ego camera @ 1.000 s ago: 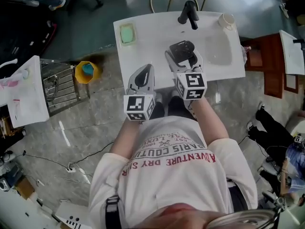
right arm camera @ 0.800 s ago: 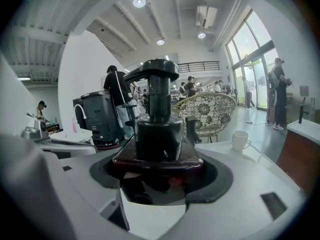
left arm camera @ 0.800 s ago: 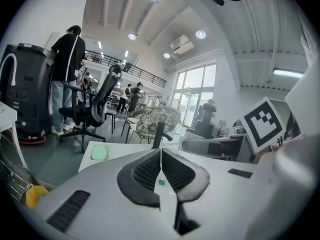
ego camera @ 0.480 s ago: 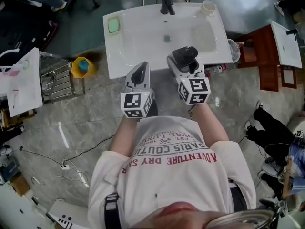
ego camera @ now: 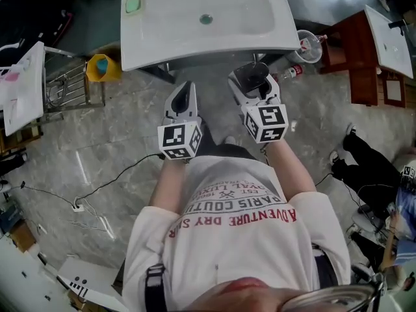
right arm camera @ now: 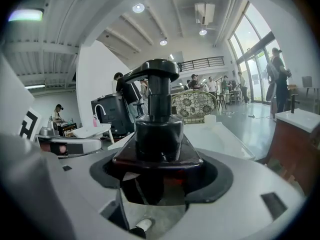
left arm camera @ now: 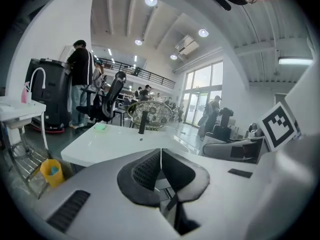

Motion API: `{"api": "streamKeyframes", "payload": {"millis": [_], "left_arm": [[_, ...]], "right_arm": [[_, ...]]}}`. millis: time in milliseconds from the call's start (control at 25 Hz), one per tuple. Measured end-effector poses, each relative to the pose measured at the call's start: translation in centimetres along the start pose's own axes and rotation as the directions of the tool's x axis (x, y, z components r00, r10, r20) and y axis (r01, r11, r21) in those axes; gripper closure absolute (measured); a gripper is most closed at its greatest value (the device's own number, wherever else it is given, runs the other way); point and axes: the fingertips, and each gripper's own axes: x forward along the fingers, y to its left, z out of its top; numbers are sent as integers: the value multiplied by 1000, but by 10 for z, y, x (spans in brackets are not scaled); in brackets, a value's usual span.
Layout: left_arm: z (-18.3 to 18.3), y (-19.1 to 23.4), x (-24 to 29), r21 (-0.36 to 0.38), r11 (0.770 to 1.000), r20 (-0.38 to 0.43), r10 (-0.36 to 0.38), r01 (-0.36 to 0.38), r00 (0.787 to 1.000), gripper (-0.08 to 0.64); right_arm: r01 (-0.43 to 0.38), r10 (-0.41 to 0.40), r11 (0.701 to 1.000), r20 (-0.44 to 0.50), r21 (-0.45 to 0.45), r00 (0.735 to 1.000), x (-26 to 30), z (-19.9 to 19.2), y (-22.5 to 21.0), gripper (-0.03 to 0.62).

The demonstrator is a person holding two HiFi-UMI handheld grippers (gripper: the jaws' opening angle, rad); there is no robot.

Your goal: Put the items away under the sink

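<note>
While the right gripper [ego camera: 252,82] clamps its jaws on the dark body of an upright black-headed pump bottle [right arm camera: 157,126], the left gripper [ego camera: 183,95] has its jaws pressed together on nothing. Both hang over the grey floor just before the white sink [ego camera: 195,41], the bottle near its front edge. A green soap bar [ego camera: 132,4] lies on the sink's left corner.

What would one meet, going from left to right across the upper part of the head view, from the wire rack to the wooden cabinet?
Wire rack → yellow bucket → white sink → clear round tub → brown wooden cabinet.
</note>
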Motion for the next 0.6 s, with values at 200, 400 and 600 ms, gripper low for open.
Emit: {"api": "streamKeyframes", "payload": {"millis": [200,400,600], "left_arm": [[-33,-19,-4,4,1000,-40,-12,13,999,533],[-72,-15,18,33,998,-80,-50,52,996,532],[-116,6,70,70,995,-56,-72,76,996,533]], "right_arm": [[24,-24,1000,-46,15,999,-22,-43,-13,221],[53,-52,999,-73,9,996,-12,-93,-26,221],[54,-54,999,-67,-10,996,32,-157,-44,221]]}}
